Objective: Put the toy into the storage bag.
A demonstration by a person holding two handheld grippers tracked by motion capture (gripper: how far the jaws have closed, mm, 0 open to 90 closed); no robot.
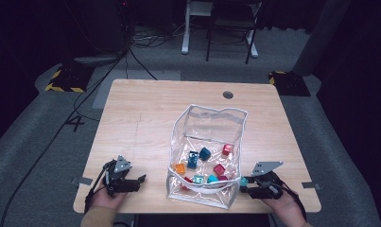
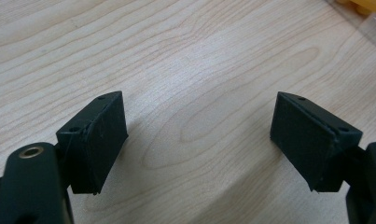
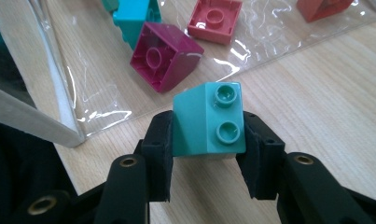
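Teal 2-stud brick [image 3: 209, 119] sits pinched between my right tongs [image 3: 208, 156], just above the tabletop [image 1: 145, 109] beside the clear plastic bag [image 1: 204, 156]. I judge I'm mid-pickup; next I lift it over the bag's rim and drop it in. My left tongs [image 2: 197, 140] rest spread, empty.

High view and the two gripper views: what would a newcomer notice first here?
First, the clear plastic bag lying open in the middle of the wooden table, with coloured toy bricks scattered inside. Next, the teal brick clamped in the right gripper just outside the bag's right edge. The left gripper rests near the table's left front, jaws apart over bare wood.
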